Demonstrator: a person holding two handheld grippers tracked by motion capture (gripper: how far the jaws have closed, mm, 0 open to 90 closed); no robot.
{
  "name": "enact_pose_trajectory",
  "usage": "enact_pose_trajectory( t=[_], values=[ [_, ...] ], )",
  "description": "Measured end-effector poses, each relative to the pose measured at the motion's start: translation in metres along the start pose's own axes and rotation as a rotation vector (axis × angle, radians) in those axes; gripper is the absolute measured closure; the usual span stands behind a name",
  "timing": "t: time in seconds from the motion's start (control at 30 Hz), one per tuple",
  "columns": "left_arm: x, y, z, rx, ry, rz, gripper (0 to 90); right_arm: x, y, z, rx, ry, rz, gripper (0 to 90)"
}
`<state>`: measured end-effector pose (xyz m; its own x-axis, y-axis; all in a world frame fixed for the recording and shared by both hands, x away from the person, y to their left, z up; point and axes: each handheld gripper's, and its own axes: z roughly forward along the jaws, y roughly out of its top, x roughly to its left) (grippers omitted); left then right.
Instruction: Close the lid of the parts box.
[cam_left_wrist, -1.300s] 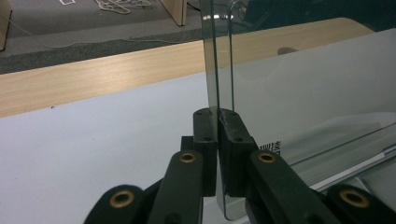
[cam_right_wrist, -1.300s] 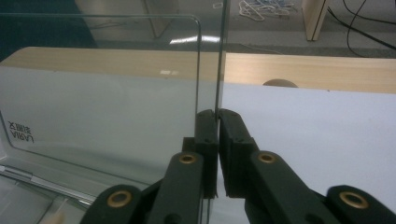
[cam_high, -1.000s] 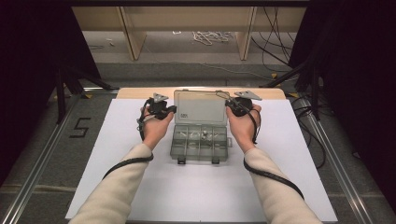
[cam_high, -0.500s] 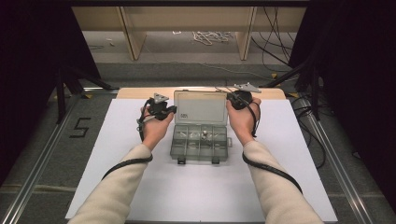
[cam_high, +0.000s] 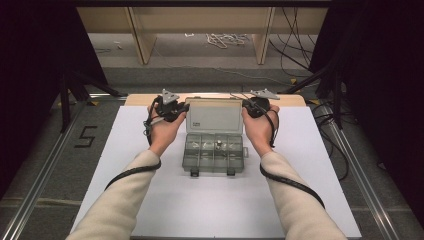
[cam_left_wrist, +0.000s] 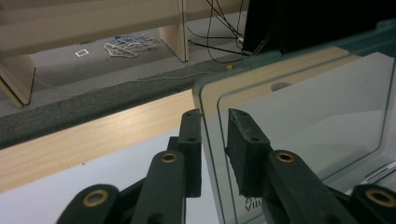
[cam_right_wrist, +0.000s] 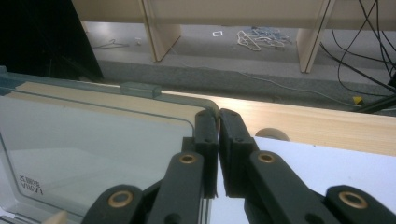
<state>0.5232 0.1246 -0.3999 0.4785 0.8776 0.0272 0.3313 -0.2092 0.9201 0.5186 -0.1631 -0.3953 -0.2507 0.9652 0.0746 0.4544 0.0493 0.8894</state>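
1. The left gripper (cam_left_wrist: 212, 140) has its jaws parted astride the clear lid (cam_left_wrist: 299, 135); whether they pinch it is unclear.
2. The right gripper (cam_right_wrist: 218, 140) clenches the lid's corner.
3. Small lid lettering beside each gripper's jaws is unreadable.
4. A "5" (cam_high: 86, 136) marks the floor.

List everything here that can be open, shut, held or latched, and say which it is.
Compartment box: open, flat on the table.
Lid: raised, gripped at both side edges.
Front latches: undone.
Left gripper: jaws astride the lid's edge, a gap showing.
Right gripper: shut on the lid's edge.
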Motion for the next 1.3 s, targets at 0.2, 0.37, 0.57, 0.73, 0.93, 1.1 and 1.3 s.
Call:
enact_pose_trajectory(
  t=[0.2,0.37,0.57,0.73,0.93,1.1,1.3],
  values=[
    [0.002,0.004,0.004,0.012,0.012,-0.006,73.8,0.001,-0.001,-0.002,-0.012,0.008,-0.006,86.9],
    [0.003,0.004,0.007,0.036,0.015,-0.006,80.8,-0.001,-0.001,-0.004,-0.016,0.012,-0.019,87.0],
    [0.002,0.003,0.003,0.034,0.014,-0.016,83.5,0.000,-0.002,-0.007,-0.016,0.021,-0.015,86.9],
    [0.001,0.002,-0.002,0.026,0.006,-0.015,84.0,0.000,-0.003,-0.011,-0.015,0.026,-0.025,86.9],
    [0.000,0.001,-0.007,0.016,0.000,-0.010,84.3,0.000,-0.004,-0.015,-0.021,0.031,-0.027,87.0],
    [-0.002,-0.002,-0.012,-0.004,-0.005,0.002,84.5,-0.001,-0.007,-0.019,-0.037,0.045,-0.031,87.1],
    [-0.005,-0.005,-0.019,-0.017,-0.009,0.003,84.7,0.001,-0.011,-0.025,-0.056,0.043,-0.045,87.2]
  ],
)
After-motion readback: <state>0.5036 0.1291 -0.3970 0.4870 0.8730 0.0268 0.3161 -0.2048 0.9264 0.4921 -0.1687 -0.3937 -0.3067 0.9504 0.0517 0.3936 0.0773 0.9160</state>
